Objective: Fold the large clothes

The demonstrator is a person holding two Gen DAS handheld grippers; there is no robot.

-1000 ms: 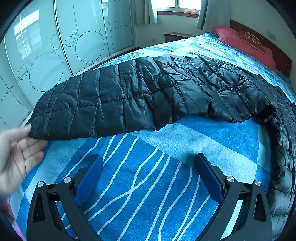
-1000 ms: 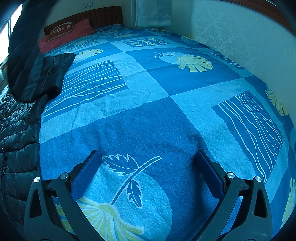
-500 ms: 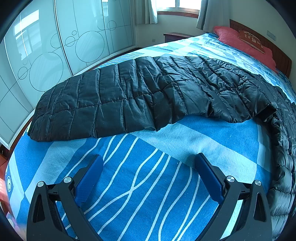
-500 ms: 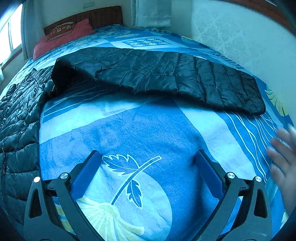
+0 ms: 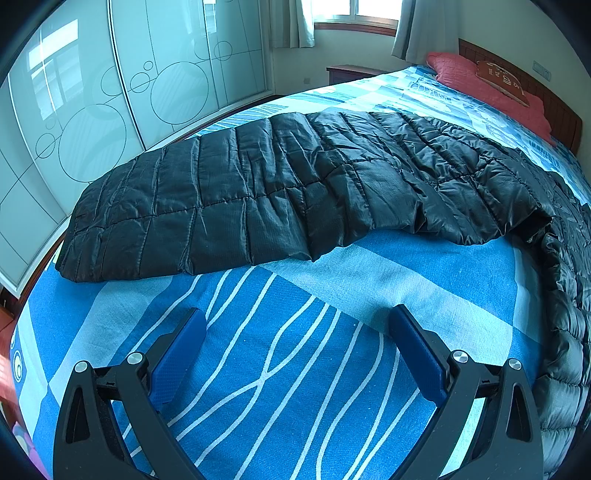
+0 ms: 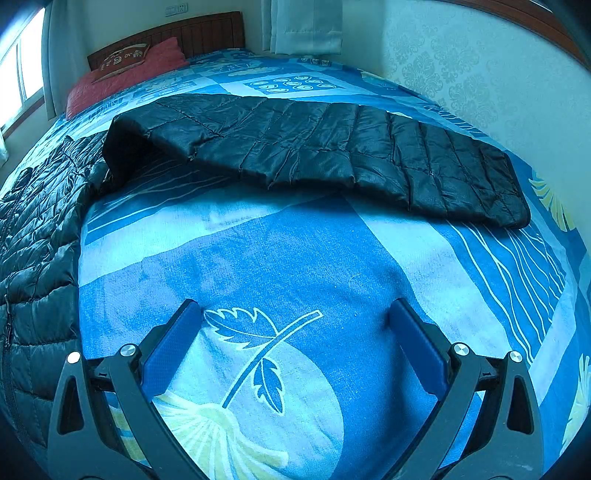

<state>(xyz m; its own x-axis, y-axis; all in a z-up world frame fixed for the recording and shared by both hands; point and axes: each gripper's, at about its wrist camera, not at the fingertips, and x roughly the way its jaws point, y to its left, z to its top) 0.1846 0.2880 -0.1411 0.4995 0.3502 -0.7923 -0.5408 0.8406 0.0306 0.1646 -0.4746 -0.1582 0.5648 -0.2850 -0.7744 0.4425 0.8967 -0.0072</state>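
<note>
The left tool (image 5: pixel 295 325) is wide open, with its two blue pads (image 5: pixel 177 350) far apart, and it holds nothing. Between the pads there is only the blue bed cover (image 5: pixel 288 369) with its wavy white lines, and the pictures do not show if the pads touch the cover or hang just above it. The right tool (image 6: pixel 295 317) is wide open too and holds nothing (its blue pads (image 6: pixel 417 347) sit on each side of a white leaf drawing on the cover). The big black puffy jacket (image 5: pixel 565 295) lies spread out on the bed (image 6: pixel 332 258). In the left view one long sleeve (image 5: pixel 277 192) lies flat across the bed in front of the left tool, and its end reaches close to the edge of the bed by the glass wardrobe doors (image 5: pixel 129 92). The body of the jacket runs along the right side of that view. In the right view the other sleeve (image 6: pixel 332 155) lies flat across the bed in front of the right tool, with its end near the edge of the bed by the wall, and the body of the jacket lies along the left side. Both sleeves are well apart from the tools. A red pillow (image 5: pixel 487 88) lies at the head of the bed, by the wooden headboard (image 6: pixel 207 33).
</note>
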